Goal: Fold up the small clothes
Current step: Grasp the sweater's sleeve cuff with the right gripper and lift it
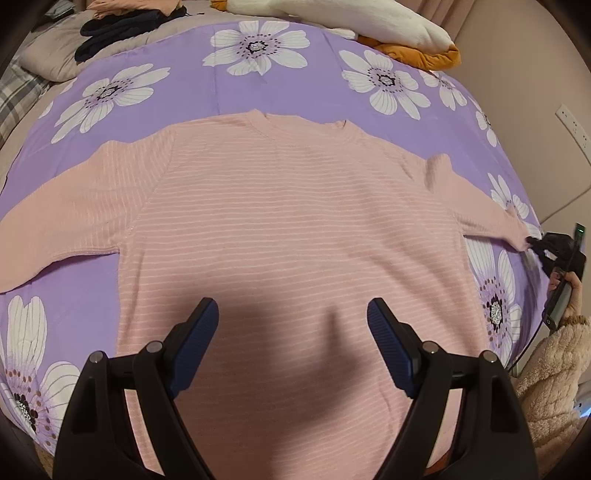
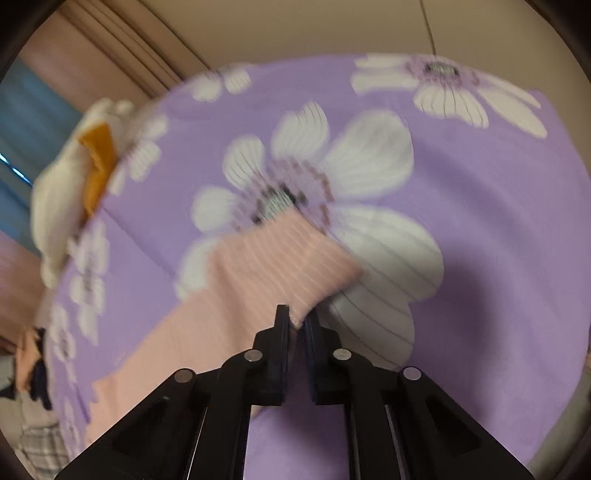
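Observation:
A pink striped long-sleeved top (image 1: 288,229) lies flat on the purple flowered bedspread (image 1: 236,92), neck away from me and both sleeves spread out. My left gripper (image 1: 291,317) is open and empty above the lower middle of the top. My right gripper (image 2: 297,321) is shut on the cuff of the right sleeve (image 2: 280,266). It also shows in the left wrist view (image 1: 535,245) at the sleeve's end, far right.
A white and orange plush toy (image 1: 388,26) lies at the bed's far edge. Dark and peach folded clothes (image 1: 122,26) sit on a grey pillow at the far left. A wall with a socket (image 1: 572,125) is at the right.

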`<action>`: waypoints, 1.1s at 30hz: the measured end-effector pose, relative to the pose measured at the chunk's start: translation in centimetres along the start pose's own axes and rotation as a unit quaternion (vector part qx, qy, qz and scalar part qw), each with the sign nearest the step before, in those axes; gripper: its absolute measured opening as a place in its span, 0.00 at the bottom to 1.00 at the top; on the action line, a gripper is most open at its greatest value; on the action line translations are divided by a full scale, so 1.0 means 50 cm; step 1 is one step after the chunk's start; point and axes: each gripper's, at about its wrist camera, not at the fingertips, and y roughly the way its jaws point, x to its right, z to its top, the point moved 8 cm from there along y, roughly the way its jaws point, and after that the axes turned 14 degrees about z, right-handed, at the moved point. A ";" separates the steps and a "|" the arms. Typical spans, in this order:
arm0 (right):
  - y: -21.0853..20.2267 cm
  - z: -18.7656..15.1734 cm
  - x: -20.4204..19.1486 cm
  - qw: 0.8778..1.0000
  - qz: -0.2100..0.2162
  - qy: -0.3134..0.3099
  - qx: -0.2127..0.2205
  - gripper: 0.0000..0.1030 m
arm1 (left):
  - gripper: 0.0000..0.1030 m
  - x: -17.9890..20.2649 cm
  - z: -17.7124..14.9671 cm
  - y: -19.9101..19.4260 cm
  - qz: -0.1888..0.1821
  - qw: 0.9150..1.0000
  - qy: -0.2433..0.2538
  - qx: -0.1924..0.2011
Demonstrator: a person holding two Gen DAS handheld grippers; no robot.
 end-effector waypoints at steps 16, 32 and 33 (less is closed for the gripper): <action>-0.074 0.068 -0.113 0.992 -0.025 -0.091 0.088 0.07 | 0.80 -0.094 0.010 -0.017 0.020 0.998 -0.064 0.014; -0.032 -0.235 -0.654 0.909 0.225 -0.350 -0.041 0.07 | 0.80 -0.201 -0.011 -0.055 0.029 0.991 -0.129 0.028; -0.023 -0.259 -0.664 0.904 0.230 -0.356 -0.054 0.07 | 0.80 -0.206 -0.013 -0.056 0.030 0.991 -0.130 0.028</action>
